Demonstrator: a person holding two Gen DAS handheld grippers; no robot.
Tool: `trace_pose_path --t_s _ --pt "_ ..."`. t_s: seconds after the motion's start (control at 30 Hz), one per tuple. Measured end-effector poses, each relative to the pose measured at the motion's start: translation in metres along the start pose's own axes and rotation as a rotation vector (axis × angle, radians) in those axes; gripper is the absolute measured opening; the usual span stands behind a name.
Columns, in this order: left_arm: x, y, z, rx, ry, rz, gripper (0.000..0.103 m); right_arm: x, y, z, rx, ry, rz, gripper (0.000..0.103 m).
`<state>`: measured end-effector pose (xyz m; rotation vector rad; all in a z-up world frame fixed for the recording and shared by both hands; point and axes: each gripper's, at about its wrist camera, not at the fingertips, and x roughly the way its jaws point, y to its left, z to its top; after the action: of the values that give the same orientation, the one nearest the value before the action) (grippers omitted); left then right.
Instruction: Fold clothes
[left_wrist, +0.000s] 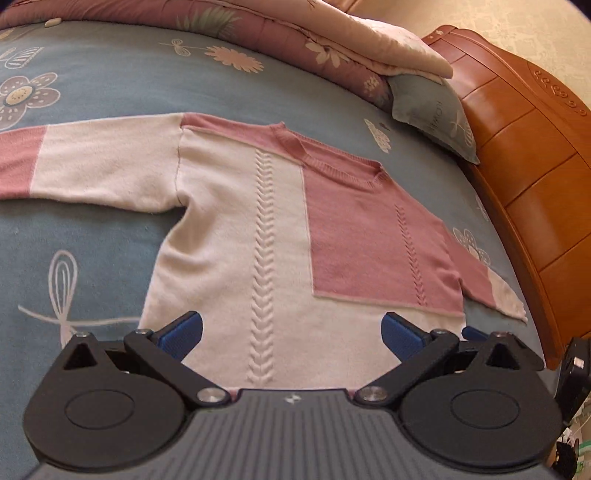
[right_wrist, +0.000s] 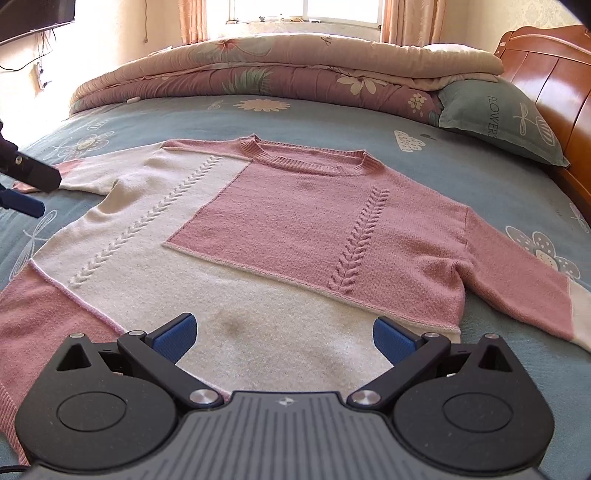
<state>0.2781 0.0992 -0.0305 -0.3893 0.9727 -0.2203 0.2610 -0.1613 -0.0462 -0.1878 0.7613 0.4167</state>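
The bed (right_wrist: 332, 118) fills both views, its blue-grey sheet printed with flowers and whisks, and along its far side runs a rolled floral quilt (right_wrist: 280, 70) in pink and mauve, with a window above it in the right wrist view. An orange-brown wooden headboard (left_wrist: 524, 177) curves down the right edge, and a grey-blue pillow (right_wrist: 498, 118) lettered FLOWERS lies against it, tucked under the end of the quilt.

And there is the garment: a pink and cream knitted sweater (right_wrist: 280, 229) lying flat, face up on the sheet, neckline toward the quilt, hem toward the cameras. A pink panel covers the chest on the headboard side, cream takes the rest, and 2 raised braided cable lines run down the front. Both sleeves are spread outward; the sleeve nearer the headboard (left_wrist: 487, 280) is pink with a cream cuff, the opposite sleeve (left_wrist: 92, 162) cream and then pink farther out. A faint brownish mark shows on the cream near the hem in the right wrist view.

Left gripper (left_wrist: 291, 336) hovers over the hem with its blue pads spread wide, nothing between them. Right gripper (right_wrist: 282, 334) sits over the hem too, jaws wide apart and empty. From the right wrist view, part of the left gripper shows at the left edge, near the far sleeve
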Motion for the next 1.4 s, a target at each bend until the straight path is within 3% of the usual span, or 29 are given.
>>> trace_pose_path --t_s 0.17,0.27,0.43,0.57,0.73,0.97,1.1,1.23,1.4 --pt "0.008 -0.007 -0.071 0.078 0.061 0.009 0.102 -0.026 0.011 -0.040 -0.027 0.084 -0.046 0.103" --pt "-0.003 0.002 -0.100 0.052 0.004 -0.005 0.102 -0.031 0.018 -0.066 -0.047 0.150 -0.079 0.103" --pt "-0.023 -0.003 -0.127 0.099 -0.006 0.030 0.102 -0.042 0.000 -0.096 0.144 0.056 -0.042 0.103" --pt "-0.031 -0.001 -0.144 0.114 -0.025 0.031 0.102 -0.046 0.004 -0.110 0.109 -0.031 -0.055 0.103" --pt "-0.041 -0.004 -0.145 0.069 -0.032 0.036 0.102 -0.047 0.004 -0.114 0.104 -0.078 -0.055 0.103" --pt "-0.064 -0.042 -0.120 0.190 -0.088 0.054 0.102 -0.048 0.006 -0.114 0.117 -0.068 -0.073 0.103" --pt "-0.051 -0.057 -0.096 0.233 -0.104 0.056 0.102 -0.050 0.007 -0.117 0.123 -0.070 -0.084 0.103" --pt "-0.024 -0.056 -0.088 0.211 -0.069 0.033 0.102 -0.051 0.008 -0.119 0.130 -0.071 -0.095 0.103" --pt "0.007 -0.039 -0.111 0.171 0.029 0.055 0.102 -0.053 0.009 -0.121 0.136 -0.080 -0.102 0.103"
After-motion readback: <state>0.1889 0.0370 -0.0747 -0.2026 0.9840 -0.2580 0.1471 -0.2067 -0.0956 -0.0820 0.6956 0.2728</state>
